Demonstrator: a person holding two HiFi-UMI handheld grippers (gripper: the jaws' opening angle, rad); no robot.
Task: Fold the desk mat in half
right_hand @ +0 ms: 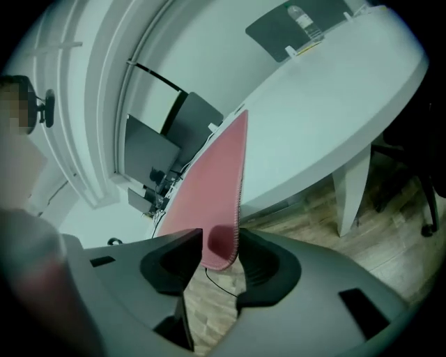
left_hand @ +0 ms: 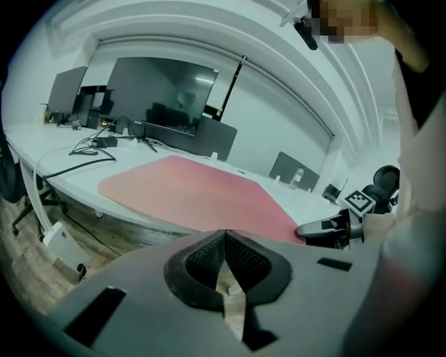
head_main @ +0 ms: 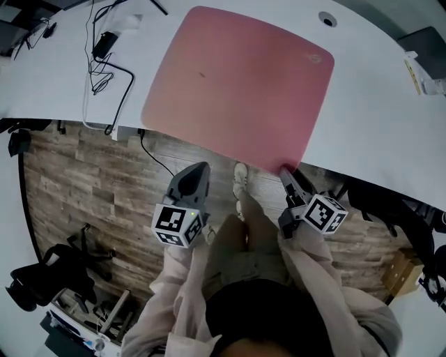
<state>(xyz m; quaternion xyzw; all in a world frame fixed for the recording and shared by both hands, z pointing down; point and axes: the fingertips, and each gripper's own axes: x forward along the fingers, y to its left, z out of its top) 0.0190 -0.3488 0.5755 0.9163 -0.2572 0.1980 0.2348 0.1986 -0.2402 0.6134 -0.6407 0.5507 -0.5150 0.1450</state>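
A pink desk mat lies flat on the white desk, its near right corner hanging just over the desk's front edge. My right gripper is at that corner. In the right gripper view the mat's stitched corner sits between the parted jaws, its edge against the right-hand pad and a gap showing on the other side. My left gripper hangs below the desk's front edge, short of the mat. Its pads meet at the tips with nothing between them. The right gripper shows at the mat's corner in the left gripper view.
Black cables and a power adapter lie on the desk at the left of the mat. A dark monitor stands at the back. A water bottle is at the far end. An office chair stands on the wood floor at the left.
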